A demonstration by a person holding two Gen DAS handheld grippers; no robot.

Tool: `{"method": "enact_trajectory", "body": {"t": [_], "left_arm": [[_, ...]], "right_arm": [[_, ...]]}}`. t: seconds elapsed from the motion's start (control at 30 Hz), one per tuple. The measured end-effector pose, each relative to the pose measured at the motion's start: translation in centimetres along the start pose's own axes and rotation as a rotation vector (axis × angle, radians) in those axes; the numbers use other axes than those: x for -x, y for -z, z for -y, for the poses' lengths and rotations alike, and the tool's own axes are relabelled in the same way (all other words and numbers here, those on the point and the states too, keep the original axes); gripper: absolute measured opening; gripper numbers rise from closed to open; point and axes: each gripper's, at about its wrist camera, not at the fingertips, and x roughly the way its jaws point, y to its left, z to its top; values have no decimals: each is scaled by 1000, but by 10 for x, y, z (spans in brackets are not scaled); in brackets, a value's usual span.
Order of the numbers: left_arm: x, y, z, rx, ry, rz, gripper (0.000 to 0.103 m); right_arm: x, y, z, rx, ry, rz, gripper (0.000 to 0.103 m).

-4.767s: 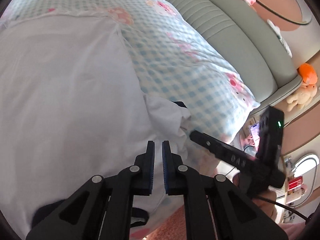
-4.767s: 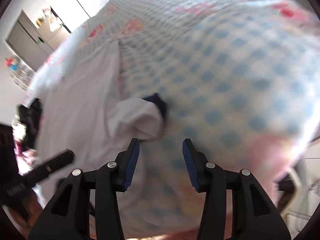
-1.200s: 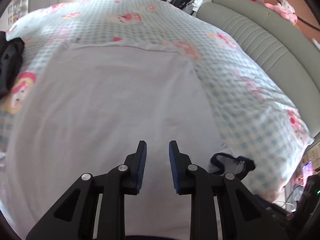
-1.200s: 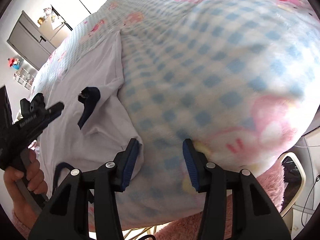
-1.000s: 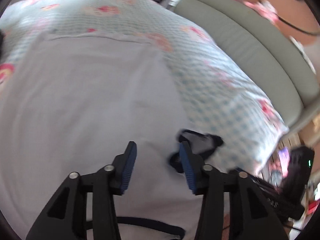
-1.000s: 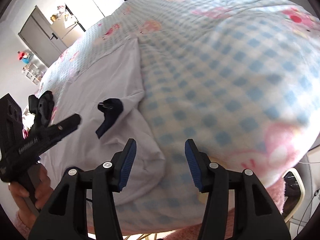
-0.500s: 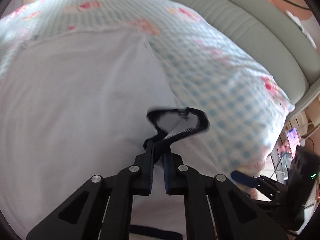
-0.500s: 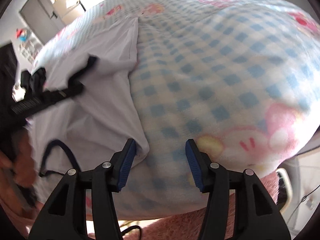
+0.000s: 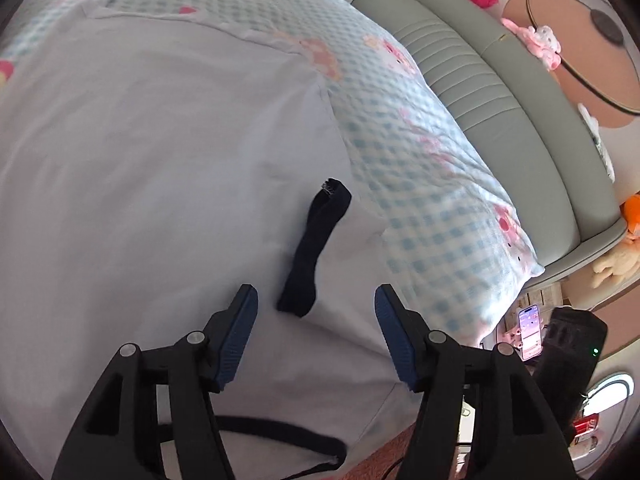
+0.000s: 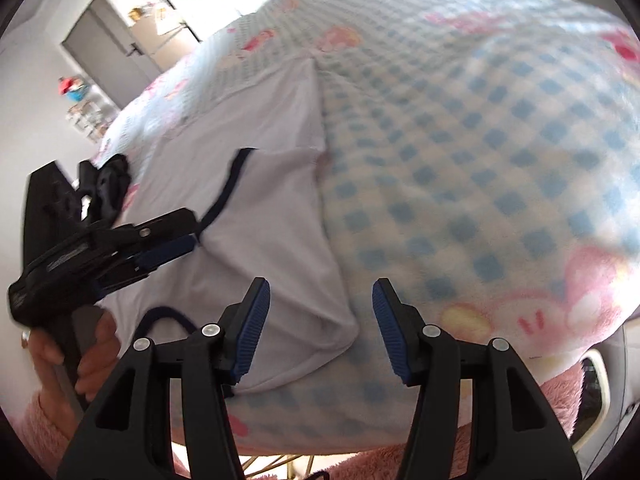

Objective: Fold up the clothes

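A white T-shirt [image 9: 140, 168] with navy trim lies spread on the bed. Its right sleeve is folded inward, and the navy cuff [image 9: 316, 248] lies flat on the shirt body. My left gripper [image 9: 316, 336] is open and empty, just short of the cuff. The navy collar [image 9: 280, 432] shows below its fingers. In the right wrist view the shirt [image 10: 256, 184] lies to the left, and my right gripper [image 10: 320, 328] is open and empty above the shirt's near right edge. The left gripper [image 10: 176, 248] shows there too, over the folded sleeve.
The bed has a blue-checked blanket [image 9: 420, 160] with pink cartoon prints. A grey-green padded headboard [image 9: 500, 92] runs along the right, with plush toys [image 9: 624, 236] beyond it. A phone [image 9: 530, 332] lies beside the bed. A dark garment [image 10: 110, 184] lies at the shirt's far left.
My left gripper was shut on the sleeve cuff half a second ago; it has opened and let go, and the cuff now lies flat on the shirt. The right gripper stays open.
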Motion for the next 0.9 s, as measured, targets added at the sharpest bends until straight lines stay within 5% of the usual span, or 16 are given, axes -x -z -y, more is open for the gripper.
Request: {"method": "enact_trajectory", "body": {"t": [0.07,0.1,0.13,0.2,0.37,0.53,0.67,0.73,0.9], "left_arm": [[-9,2,9,-41,-27,-1,51],[-14,2,14,-71,-45,-5,28],[-18,3,19,-102,-71,-16,16],[-18,4,26,-139,-131,-12,8],[19,3,32,-192,-193,92,7],[14,-4,13,-198,-274,21,9],[3,-5,1,-197,-324,-70,36],[10,-4,3,-212,-325,-47,45],[38,0,20,-258,-242,120,43]], "right_arm": [[-10,0,5,-37,47,-26,55],[-14,-2,7,-48,55,-35,55],[-14,-3,8,-52,47,-35,55],[-8,-6,7,-46,30,-20,55],[12,-12,4,-23,-43,33,55],[-5,-13,-5,10,-28,-17,55],[-20,-4,-6,43,12,-76,55],[-22,-4,-4,43,37,-77,55],[-9,-14,-3,25,13,-19,55]]}}
